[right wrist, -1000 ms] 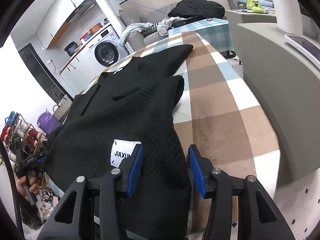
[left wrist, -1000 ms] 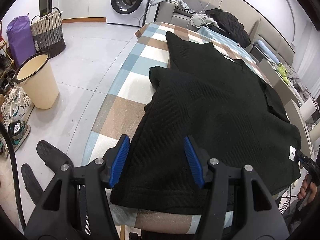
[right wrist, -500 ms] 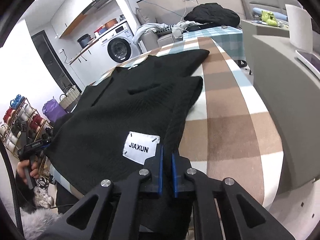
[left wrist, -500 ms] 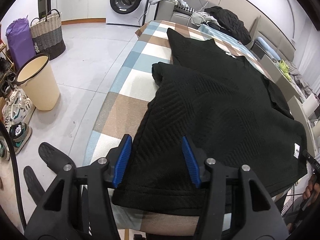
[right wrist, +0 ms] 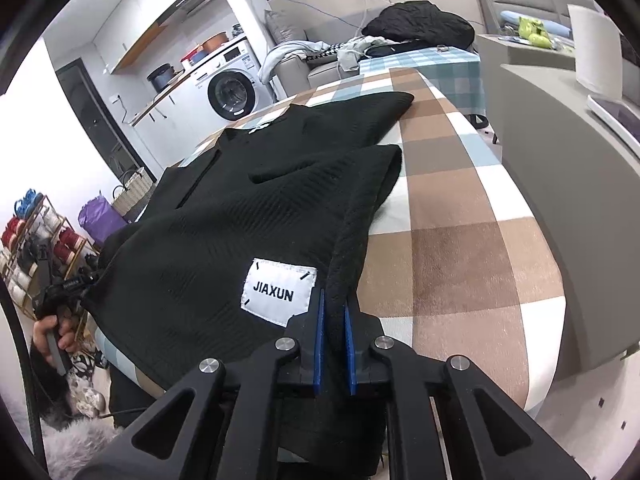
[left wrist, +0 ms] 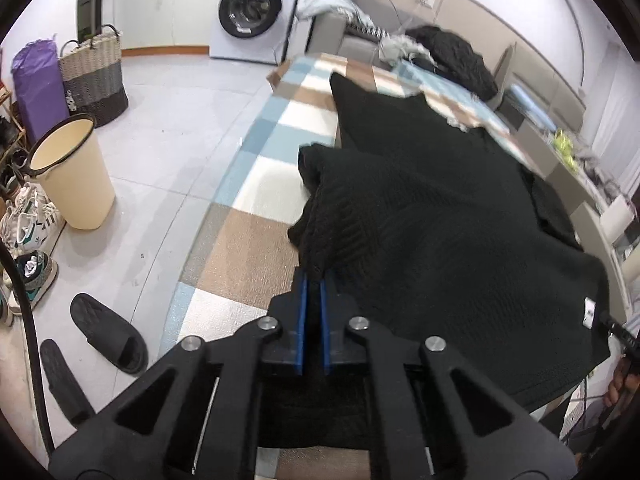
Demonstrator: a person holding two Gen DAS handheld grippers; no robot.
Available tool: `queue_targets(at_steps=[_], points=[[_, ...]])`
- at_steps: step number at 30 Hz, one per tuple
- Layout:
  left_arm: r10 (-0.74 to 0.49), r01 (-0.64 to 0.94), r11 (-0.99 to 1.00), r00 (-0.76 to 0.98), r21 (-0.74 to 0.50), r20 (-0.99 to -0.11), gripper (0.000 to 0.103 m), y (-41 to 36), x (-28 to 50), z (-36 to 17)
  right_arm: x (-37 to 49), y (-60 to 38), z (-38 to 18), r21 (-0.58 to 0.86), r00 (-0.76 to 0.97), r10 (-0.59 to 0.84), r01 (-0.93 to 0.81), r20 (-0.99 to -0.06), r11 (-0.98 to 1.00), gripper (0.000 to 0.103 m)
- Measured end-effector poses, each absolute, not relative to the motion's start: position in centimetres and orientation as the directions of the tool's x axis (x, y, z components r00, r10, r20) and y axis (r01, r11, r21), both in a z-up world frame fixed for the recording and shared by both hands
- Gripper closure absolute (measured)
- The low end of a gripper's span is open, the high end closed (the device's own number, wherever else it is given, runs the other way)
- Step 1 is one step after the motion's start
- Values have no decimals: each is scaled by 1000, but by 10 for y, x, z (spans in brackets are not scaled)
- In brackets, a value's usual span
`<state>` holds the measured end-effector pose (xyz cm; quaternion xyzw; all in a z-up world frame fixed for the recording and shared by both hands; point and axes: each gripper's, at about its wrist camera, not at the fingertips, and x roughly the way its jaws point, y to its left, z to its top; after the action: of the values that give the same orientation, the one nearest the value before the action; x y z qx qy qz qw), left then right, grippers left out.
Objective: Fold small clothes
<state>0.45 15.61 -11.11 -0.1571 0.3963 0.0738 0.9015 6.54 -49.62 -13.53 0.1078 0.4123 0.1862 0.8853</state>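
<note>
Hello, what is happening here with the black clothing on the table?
A person is folding a black knitted garment on a table with a checked cloth, using a handheld gripper in each hand. The left gripper has just closed on one near corner of the hem, and the right gripper is shut on the other corner, beside the white JIAXUN label. The garment is not yet folded over.

The sweater (left wrist: 440, 220) lies spread on the table (left wrist: 244, 240). A bucket (left wrist: 72, 176), basket (left wrist: 94, 76) and slippers (left wrist: 108, 332) stand on the floor to its left; the washing machine (left wrist: 252, 8) stands beyond.
</note>
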Motion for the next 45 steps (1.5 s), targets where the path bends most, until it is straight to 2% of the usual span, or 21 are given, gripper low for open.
queue_targets(at_steps=[4,9,16,21,31,32,34,36,37,40,45], points=[[13,-268,928,719,-260,-695,100,159,-5,-92,63,-493,-124,329,614,433,-281,-660,901,98],[-14,-240,919,773,-313,-634,101,163,-7,-60,76,-507,-92,400,667,481,-286,-570,871,98],[-40,-202,915,816,-350,-577,101,170,37,-30,128,-507,-52,448,727,469,-246,-502,859,98],[-67,-207,898,809,-389,-584,101,184,94,-30,187,-503,-50,463,751,403,-147,-523,874,98],[-102,-300,864,682,-404,-724,100,203,162,-94,248,-508,-110,435,643,344,-19,-684,900,98],[-111,-303,859,677,-413,-728,100,204,162,-99,249,-508,-114,438,630,342,-3,-697,899,96],[-109,-308,859,671,-409,-734,97,204,158,-103,249,-511,-119,436,589,326,50,-739,899,85],[-92,-319,863,663,-392,-743,86,204,148,-106,235,-518,-116,462,596,331,76,-732,884,66],[-85,-326,863,660,-387,-746,85,203,140,-107,227,-522,-114,484,605,346,76,-717,871,63],[-59,-342,864,660,-369,-749,84,200,121,-108,193,-537,-113,556,631,379,101,-677,825,61],[3,-341,889,669,-304,-743,82,178,92,-100,150,-537,-125,572,597,381,163,-706,804,60]])
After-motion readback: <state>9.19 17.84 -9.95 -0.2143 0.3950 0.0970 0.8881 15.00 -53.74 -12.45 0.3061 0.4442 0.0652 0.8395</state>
